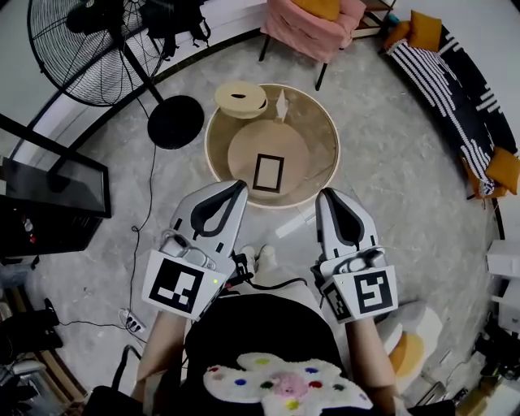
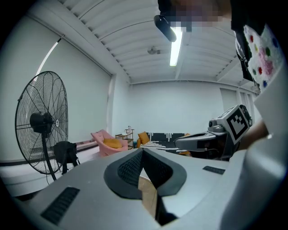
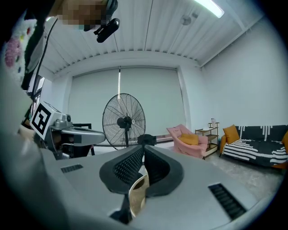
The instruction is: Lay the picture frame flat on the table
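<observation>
- Picture frame (image 1: 269, 173): small rectangle, taller than wide. Thin dark border, pale blank middle, no picture readable.
- Frame location: on the round wooden surface (image 1: 323, 130), on a paler round disc (image 1: 242, 150) at its centre, towards the edge nearest the person.
- Frame pose: all four sides show from above, so it looks face-up and flat. The steep head view does not rule out a slight lean.
- Frame contact: neither gripper touches it, and it sits clear of the other items.
- Left gripper (image 1: 238, 186): pads pressed together at the tip with nothing between them, confirmed in the left gripper view (image 2: 142, 151). It is held over the near rim of the surface, below and left of the frame, and apart from it.
- Right gripper (image 1: 325, 193): pads together and empty, as the right gripper view (image 3: 144, 148) shows. It is at the near rim, below and right of the frame, and apart from it.
- Gripper layout: the two are side by side, both pointing at the surface, with the frame ahead between them.
- Other items on surface: a beige round lid-like piece (image 1: 240, 98) with a dark slot sits at the far rim. A small white object (image 1: 281, 106) sits just beside it; it is too small to identify.
- Surroundings: grey floor (image 1: 390, 162), a large black standing fan (image 1: 81, 49) at far left, a pink armchair (image 1: 313, 24) behind the surface, and a black-and-white striped sofa (image 1: 447, 81) with orange cushions at right.
</observation>
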A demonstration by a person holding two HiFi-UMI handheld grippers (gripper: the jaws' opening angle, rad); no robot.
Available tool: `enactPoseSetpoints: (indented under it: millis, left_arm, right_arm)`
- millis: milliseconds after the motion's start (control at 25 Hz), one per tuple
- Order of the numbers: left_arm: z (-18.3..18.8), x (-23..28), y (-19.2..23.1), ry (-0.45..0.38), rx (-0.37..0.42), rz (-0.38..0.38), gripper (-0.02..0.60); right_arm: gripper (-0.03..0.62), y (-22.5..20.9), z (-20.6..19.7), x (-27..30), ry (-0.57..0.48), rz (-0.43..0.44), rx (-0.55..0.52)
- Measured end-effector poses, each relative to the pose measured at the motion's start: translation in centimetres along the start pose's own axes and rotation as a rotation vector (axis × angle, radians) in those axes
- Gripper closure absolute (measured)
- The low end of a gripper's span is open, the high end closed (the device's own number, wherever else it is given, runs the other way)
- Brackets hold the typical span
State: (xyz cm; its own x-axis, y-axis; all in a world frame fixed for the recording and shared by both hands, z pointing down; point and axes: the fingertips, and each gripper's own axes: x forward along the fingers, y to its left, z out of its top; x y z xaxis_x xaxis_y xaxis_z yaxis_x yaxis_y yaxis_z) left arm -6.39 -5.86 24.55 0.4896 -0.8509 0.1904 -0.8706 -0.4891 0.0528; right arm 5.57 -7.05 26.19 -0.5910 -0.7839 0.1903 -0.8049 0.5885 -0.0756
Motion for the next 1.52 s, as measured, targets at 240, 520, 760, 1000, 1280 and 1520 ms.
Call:
enactPoseSetpoints:
  millis: [240,520,760,1000,1280,1520]
  left_arm:
    - [0.2,0.2,-0.3,0.001,0.011,-0.006,0.565]
    - [0.1,0.2,-0.3,0.001,0.011,-0.009,0.565]
    - [0.1,0.2,-0.2,0.005,0.013,-0.008,0.565]
    - [0.2,0.2,-0.3,0.006,0.011,-0.011,0.565]
    - [0.1,0.1,-0.3,0.004,0.009,-0.010,0.565]
    - [0.0,0.0,-0.1,-0.001,0.006,-0.011,0.565]
  right_arm:
    - [0.554,-0.1,0.5,0.0,-0.016,-0.006,0.002]
    - [0.556,0.2,0.2,0.1,0.007,-0.005,0.035]
    - [0.556,0.4,0.6,0.3,-0.009,0.000,-0.001]
    - [0.556,0.7,0.5,0.4,-0.002,0.015,-0.059]
    - [0.556,0.9,0.6,0.4,-0.015,0.013,-0.060]
    - [0.556,1.1,0.7,0.7,-0.018,0.005,-0.048]
